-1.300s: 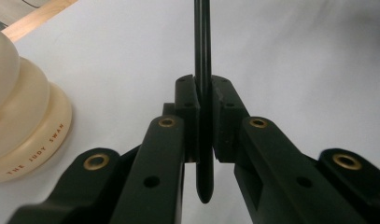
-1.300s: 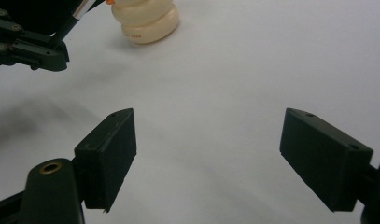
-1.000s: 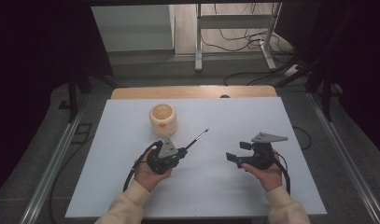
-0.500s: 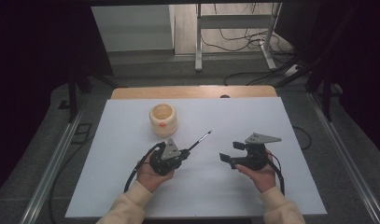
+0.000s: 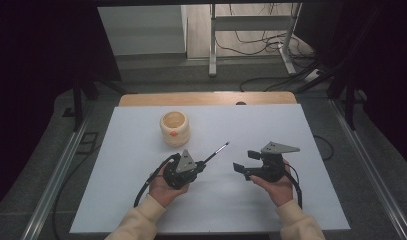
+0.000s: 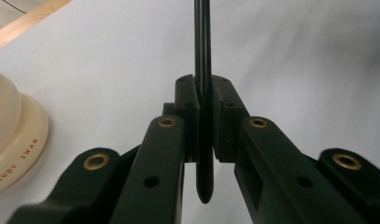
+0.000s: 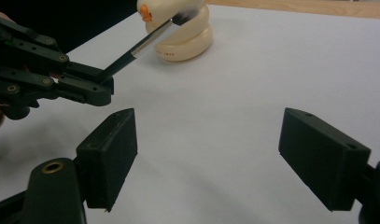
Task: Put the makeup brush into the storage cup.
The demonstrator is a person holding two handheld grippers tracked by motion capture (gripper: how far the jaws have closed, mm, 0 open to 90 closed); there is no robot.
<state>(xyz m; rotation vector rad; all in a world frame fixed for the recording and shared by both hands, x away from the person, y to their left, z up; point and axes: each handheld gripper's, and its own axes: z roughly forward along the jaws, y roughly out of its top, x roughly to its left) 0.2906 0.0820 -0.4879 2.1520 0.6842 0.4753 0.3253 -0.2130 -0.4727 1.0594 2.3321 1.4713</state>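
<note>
Since a second ago, the right tool (image 5: 242, 169) has slid left toward the left tool (image 5: 199, 167), its jaws spread wide. Left's jaws pinch a thin brush (image 5: 217, 151), tip aimed far-right, near the cream pot (image 5: 174, 128). For a handover, I'd grip the bare shaft squarely before releasing.

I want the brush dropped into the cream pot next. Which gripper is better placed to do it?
Probably the left gripper: its jaws are already shut on the brush, and the cream pot stands just beyond it on the same side. The right gripper is open, holds nothing and sits farther from the pot.
</note>
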